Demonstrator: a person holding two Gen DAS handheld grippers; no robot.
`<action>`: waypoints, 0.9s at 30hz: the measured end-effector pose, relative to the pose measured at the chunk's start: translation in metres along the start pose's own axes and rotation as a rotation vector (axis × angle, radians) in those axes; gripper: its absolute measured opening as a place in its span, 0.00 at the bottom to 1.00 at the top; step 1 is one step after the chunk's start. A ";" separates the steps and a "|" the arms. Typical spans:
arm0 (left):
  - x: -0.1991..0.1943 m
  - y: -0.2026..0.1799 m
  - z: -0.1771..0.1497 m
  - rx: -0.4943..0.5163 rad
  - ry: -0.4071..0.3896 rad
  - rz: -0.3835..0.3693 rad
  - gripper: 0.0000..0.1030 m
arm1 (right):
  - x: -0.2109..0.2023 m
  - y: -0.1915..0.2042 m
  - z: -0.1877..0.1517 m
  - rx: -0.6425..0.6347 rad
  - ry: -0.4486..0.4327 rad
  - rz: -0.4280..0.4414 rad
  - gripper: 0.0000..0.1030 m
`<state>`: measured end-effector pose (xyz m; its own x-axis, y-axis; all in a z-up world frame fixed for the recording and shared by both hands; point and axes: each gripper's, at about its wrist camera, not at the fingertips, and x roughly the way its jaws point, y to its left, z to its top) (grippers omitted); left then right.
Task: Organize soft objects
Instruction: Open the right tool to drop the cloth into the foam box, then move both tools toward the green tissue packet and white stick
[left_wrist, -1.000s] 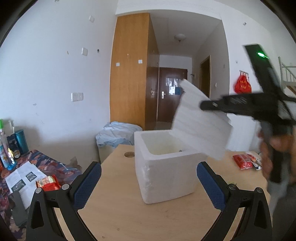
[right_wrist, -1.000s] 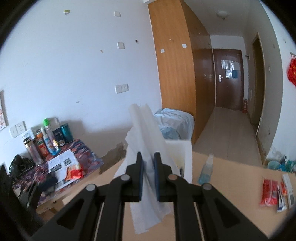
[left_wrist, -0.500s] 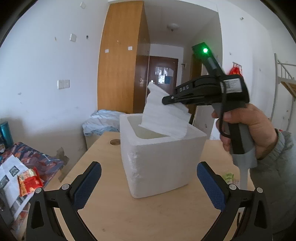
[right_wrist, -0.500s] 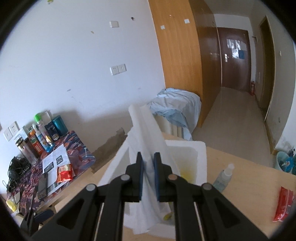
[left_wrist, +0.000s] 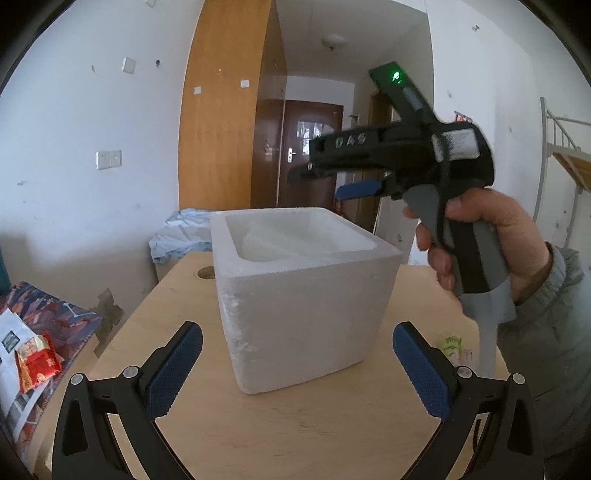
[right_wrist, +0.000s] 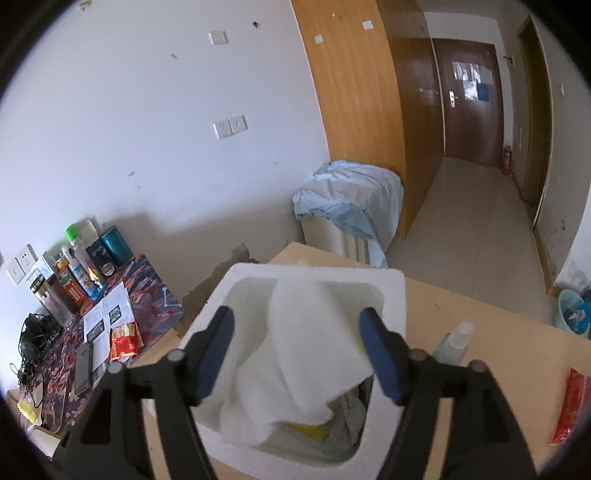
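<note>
The white square foam box (left_wrist: 303, 295) blocks the middle of the pale wooden surface (left_wrist: 295, 435). A white folded cloth (right_wrist: 306, 347) crowds its mouth. Bare surface lies near; a clear spray bottle (right_wrist: 452, 343) stands right.

The right gripper (right_wrist: 297, 339) points downward, its jaws opening, the blue pads (right_wrist: 380, 360) set wide and pressing on nothing. The person's right hand (left_wrist: 484, 240) wraps its grey handle, fingers curled around the trigger, a grey sleeve (left_wrist: 550, 332) at the wrist. The left gripper (left_wrist: 295, 365) is held lower, tilted slightly down, its jaws spread wide and empty.
</note>
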<state>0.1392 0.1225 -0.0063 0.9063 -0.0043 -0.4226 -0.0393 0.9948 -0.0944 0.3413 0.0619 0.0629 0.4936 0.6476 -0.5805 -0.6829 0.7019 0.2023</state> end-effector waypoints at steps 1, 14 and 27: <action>0.000 -0.001 0.000 0.001 0.002 -0.004 1.00 | -0.003 0.001 0.001 -0.003 -0.004 0.005 0.79; 0.003 -0.038 -0.003 0.032 0.017 -0.096 1.00 | -0.073 -0.012 -0.018 0.036 -0.100 0.003 0.90; 0.002 -0.100 -0.005 0.103 0.027 -0.210 1.00 | -0.142 -0.041 -0.055 0.077 -0.156 -0.103 0.93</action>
<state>0.1424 0.0229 -0.0020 0.8782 -0.2138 -0.4278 0.1934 0.9769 -0.0912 0.2691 -0.0752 0.0933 0.6401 0.6054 -0.4731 -0.5846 0.7833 0.2115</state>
